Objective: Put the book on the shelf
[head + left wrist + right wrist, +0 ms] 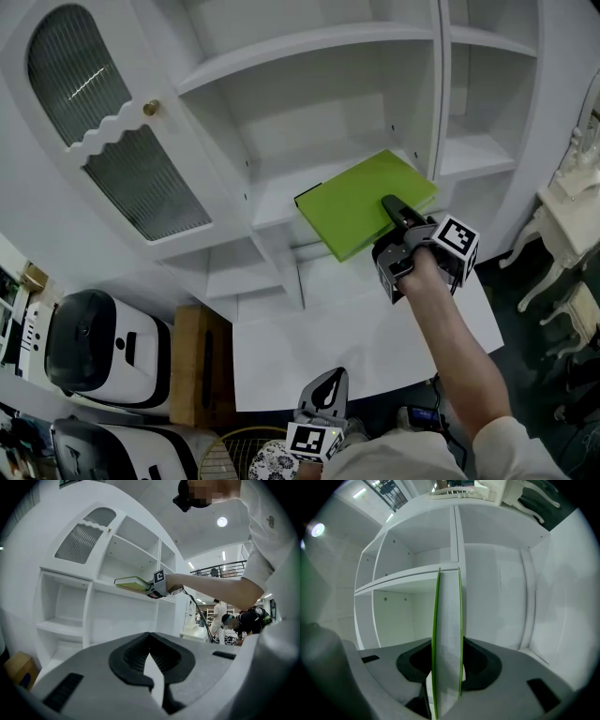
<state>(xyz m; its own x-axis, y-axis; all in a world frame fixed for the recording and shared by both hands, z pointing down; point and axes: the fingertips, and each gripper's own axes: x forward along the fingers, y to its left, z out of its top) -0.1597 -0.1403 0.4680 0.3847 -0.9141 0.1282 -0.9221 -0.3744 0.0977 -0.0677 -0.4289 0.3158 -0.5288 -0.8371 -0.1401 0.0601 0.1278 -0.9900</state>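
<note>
The right gripper [397,214] reaches up at the end of an outstretched arm, and its fingers [480,660] are clenched on the green book [364,202]. They pinch it at its near edge, one pad on each cover. In the right gripper view the book [447,639] stands edge-on between the pads, with its far edge pointing into the white shelf unit.

From the head view the book lies flat at the level of a shelf board [272,202]. Its far part is over the board and its near corner juts out past the board's front edge. Whether it rests on the board or hangs just above it cannot be told. The book's right corner lies near the upright divider [439,94]. To its left a strip of bare board runs to the side wall. Above it the bay is open up to the next board [300,42].

An opened cabinet door [122,141] with ribbed glass and a small brass knob [150,109] swings out at the left, well apart from the book. Below the shelves a white desk [356,347] juts toward the person.

The left gripper [328,382] hangs low, near the desk's front edge and close to the person's body. Its fingers [136,656] are clenched together at the tips with nothing between them.
</note>
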